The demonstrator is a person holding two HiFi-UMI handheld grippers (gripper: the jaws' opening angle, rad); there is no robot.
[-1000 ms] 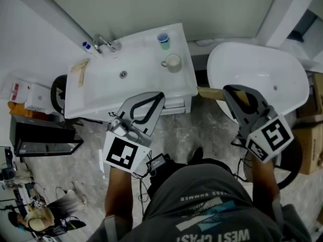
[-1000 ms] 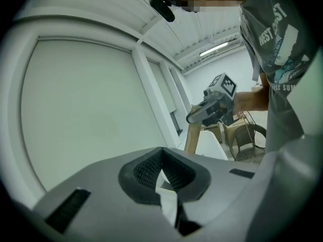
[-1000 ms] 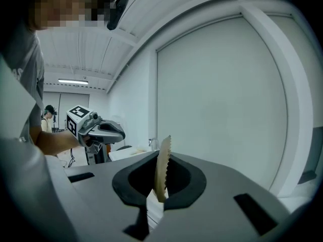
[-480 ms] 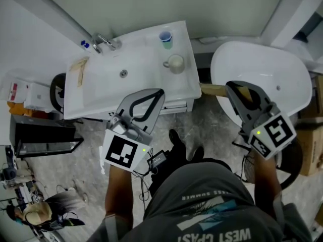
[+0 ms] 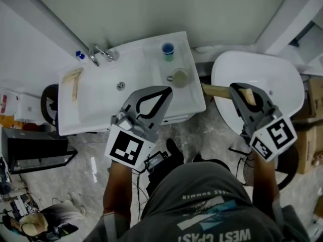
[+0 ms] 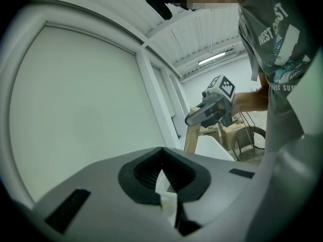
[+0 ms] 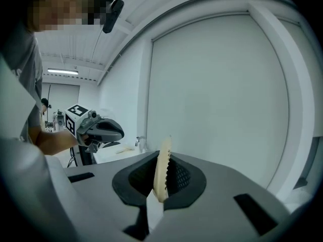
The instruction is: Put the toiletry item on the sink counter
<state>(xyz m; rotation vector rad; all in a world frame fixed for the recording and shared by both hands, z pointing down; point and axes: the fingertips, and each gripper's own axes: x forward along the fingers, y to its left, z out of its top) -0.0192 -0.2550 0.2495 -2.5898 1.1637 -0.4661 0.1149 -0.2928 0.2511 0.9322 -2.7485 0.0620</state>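
My right gripper (image 5: 238,89) is shut on a tan wooden comb (image 5: 216,91), which sticks out leftward from the jaws in the gap between the white sink counter (image 5: 197,101) and a white tub. In the right gripper view the comb (image 7: 162,170) stands edge-on between the jaws, teeth showing. My left gripper (image 5: 165,90) is shut with nothing in it and hovers over the counter's front edge. On the counter stand a blue cup (image 5: 168,49) and a cream mug (image 5: 179,77). Each gripper view shows the other gripper: the left gripper (image 7: 98,130) and the right gripper (image 6: 212,114).
A faucet (image 5: 98,53) sits at the back left of the basin, and a tan wooden item (image 5: 73,82) lies on the counter's left end. The white tub (image 5: 267,74) is to the right, cardboard boxes (image 5: 313,135) beyond it. A black case (image 5: 30,153) stands on the floor at left.
Both grippers have edged slightly forward toward the sink, and the view has shifted with the head. The comb stays in the right gripper.
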